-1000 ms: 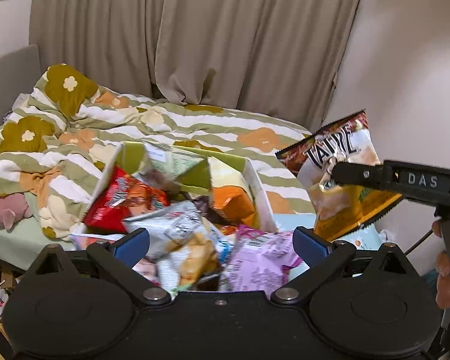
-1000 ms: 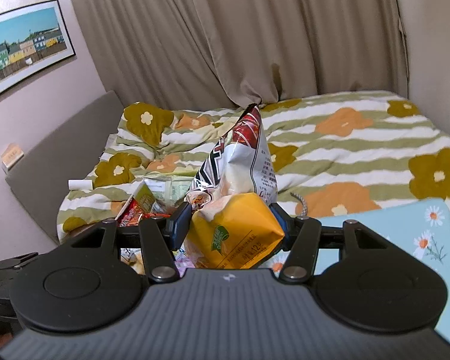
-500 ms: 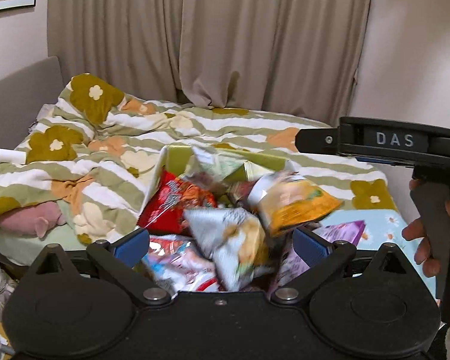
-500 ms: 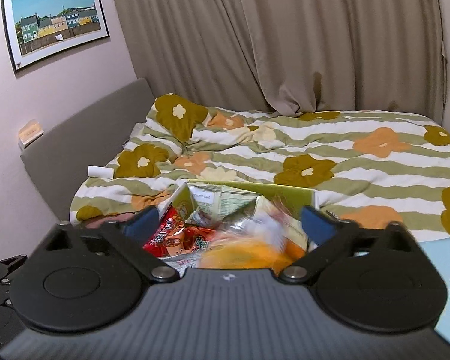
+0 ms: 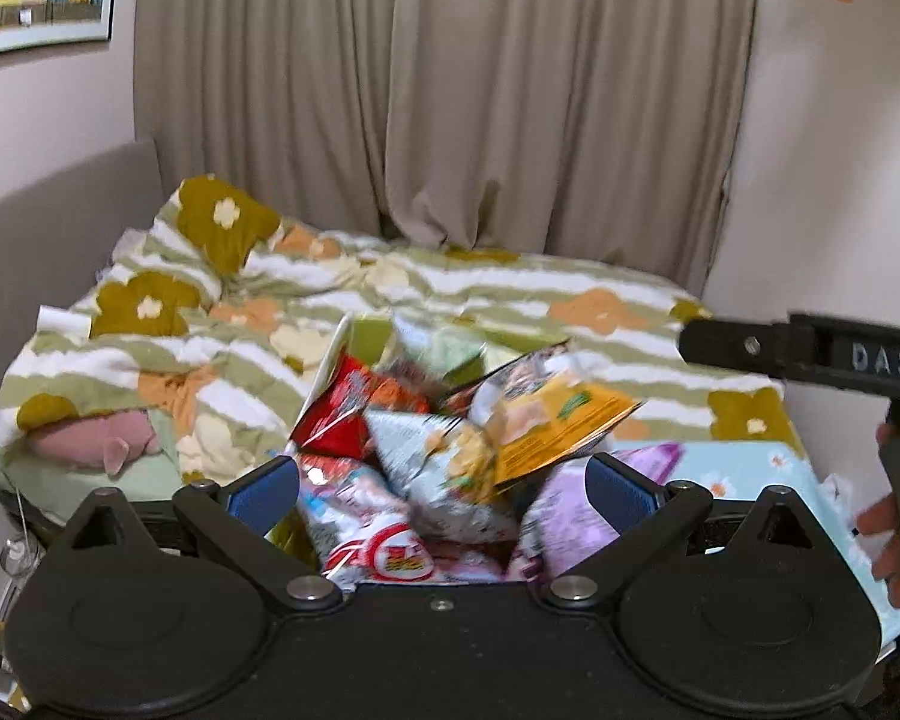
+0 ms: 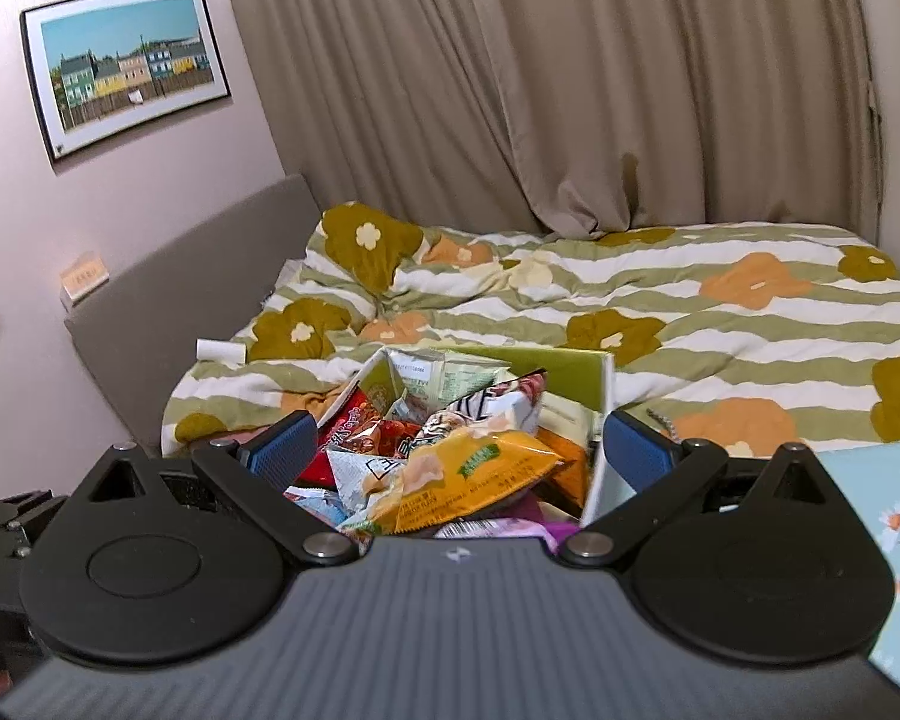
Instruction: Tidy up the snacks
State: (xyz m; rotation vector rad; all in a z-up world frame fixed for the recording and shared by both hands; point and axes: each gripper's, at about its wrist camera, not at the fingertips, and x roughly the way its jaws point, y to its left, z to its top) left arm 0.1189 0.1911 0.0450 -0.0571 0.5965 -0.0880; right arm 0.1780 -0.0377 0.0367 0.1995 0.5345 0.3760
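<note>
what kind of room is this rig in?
Most likely a bedroom in a home. A bed with a floral striped duvet and padded headboard fills the view, with floor-length curtains behind it and a framed picture on the wall.

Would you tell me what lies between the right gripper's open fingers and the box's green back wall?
In the right wrist view, the yellow chip bag lies atop the snack pile between the right gripper and the green box.

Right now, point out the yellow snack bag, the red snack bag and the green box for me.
yellow snack bag (image 6: 480, 474): right wrist view, middle of its yellow front.
red snack bag (image 5: 342, 414): left wrist view, its red lower face.
green box (image 6: 570, 369): right wrist view, inside of its far wall.
</note>
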